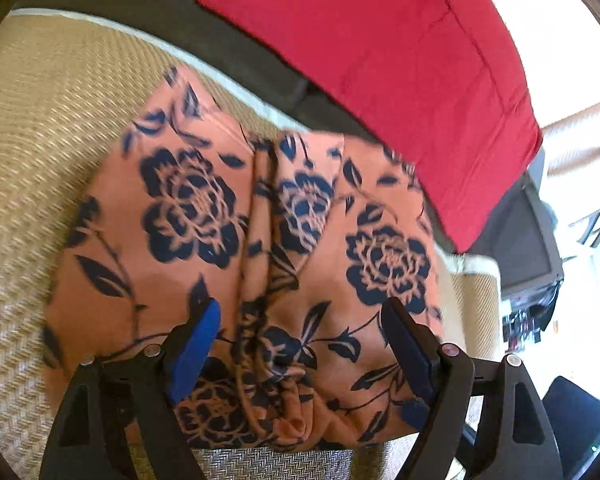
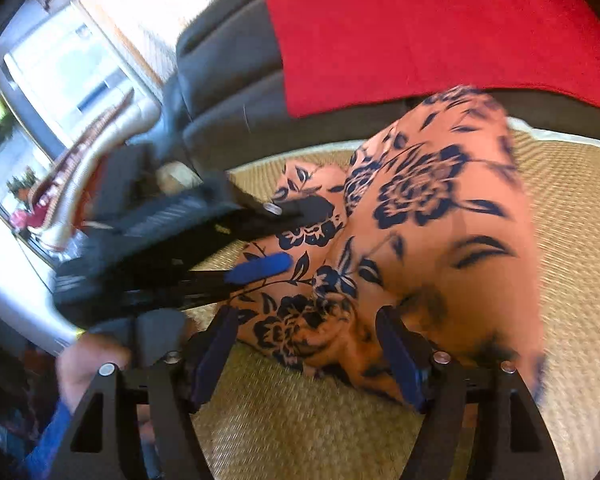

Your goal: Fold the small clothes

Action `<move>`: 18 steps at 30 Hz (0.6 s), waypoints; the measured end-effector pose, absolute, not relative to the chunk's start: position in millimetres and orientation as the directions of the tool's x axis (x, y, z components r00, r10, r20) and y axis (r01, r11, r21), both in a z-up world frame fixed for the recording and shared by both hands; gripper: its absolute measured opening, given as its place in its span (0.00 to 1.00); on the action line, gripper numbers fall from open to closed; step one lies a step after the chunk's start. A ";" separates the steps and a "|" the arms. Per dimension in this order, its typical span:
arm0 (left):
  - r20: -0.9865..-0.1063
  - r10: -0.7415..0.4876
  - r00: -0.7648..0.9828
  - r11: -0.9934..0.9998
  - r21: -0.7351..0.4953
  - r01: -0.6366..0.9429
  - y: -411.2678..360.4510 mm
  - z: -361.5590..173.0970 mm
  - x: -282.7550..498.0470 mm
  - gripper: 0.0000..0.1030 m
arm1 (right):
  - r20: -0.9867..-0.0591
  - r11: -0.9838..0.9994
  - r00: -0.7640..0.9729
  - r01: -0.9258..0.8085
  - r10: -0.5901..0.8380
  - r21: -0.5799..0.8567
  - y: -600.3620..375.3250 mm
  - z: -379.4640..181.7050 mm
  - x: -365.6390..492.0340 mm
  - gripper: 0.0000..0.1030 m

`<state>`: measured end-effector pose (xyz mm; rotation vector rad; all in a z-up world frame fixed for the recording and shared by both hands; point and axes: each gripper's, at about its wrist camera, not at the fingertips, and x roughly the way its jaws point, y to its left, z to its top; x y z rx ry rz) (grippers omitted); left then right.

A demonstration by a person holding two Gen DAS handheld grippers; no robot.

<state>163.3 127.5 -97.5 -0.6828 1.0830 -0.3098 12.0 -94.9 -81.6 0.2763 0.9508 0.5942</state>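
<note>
Orange floral garment [image 1: 260, 220] lay bunched on woven mat [image 1: 40, 160], beside red cushion [image 1: 380, 60]. Left gripper [image 1: 304, 316] and right gripper [image 2: 306, 328] both gaped, released, nothing pinched. Mid-fold; next probably needed re-grasping an edge.

Domestic living room. Evidence: woven mat [image 1: 40, 128] at nine o'clock, red cushion [image 1: 400, 60] on dark sofa [image 2: 228, 92] at one o'clock, sunlit window [image 2: 60, 64] at ten o'clock in the right view.
</note>
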 end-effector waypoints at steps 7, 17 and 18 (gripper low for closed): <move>-0.728 -0.561 0.394 0.752 -0.647 -0.126 107.9 -113.5 172.6 0.75 | -0.654 0.819 0.501 -0.267 0.568 0.507 -150.2 -77.9 -11.2 0.73; -0.780 -0.524 0.343 0.801 -0.588 -0.113 102.6 -109.9 158.7 0.24 | -0.640 0.817 0.520 -0.247 0.565 0.521 -163.6 -75.2 -10.8 0.73; -0.773 -0.531 0.345 0.795 -0.596 -0.112 102.7 -111.8 156.9 0.20 | -0.639 0.816 0.521 -0.242 0.566 0.525 -165.3 -75.1 -10.3 0.73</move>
